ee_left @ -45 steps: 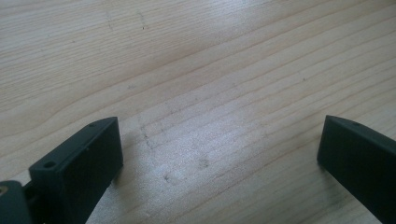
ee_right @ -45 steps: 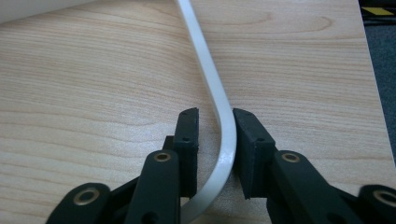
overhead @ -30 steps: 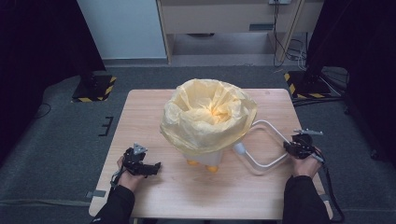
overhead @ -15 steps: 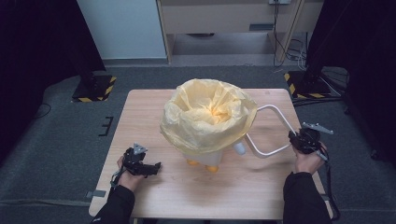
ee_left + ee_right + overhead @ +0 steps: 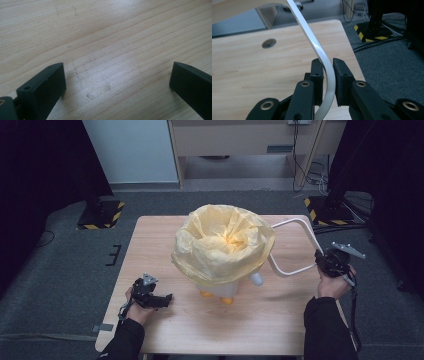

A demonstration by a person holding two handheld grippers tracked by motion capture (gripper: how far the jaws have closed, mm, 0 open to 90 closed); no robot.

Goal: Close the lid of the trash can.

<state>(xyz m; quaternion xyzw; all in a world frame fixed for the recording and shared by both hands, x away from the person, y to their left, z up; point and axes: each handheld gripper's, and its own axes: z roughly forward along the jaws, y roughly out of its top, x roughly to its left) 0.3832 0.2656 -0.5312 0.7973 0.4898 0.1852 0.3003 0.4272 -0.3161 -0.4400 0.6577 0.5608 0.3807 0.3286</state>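
Right gripper (image 5: pixel 327 75) clenched on the white curved metal bail handle (image 5: pixel 317 47) of the yellow-bag-lined white bin (image 5: pixel 222 250); handle's long axis runs up and away between the jaws. Left gripper (image 5: pixel 117 82) released, resting over bare wooden table (image 5: pixel 100 37), farther from handle.

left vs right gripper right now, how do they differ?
The left gripper has its jaws wide apart with nothing between them; the right gripper is shut on the white handle. The left sits low over the bare table; the right is held at the table's right edge. Both have black jaws.
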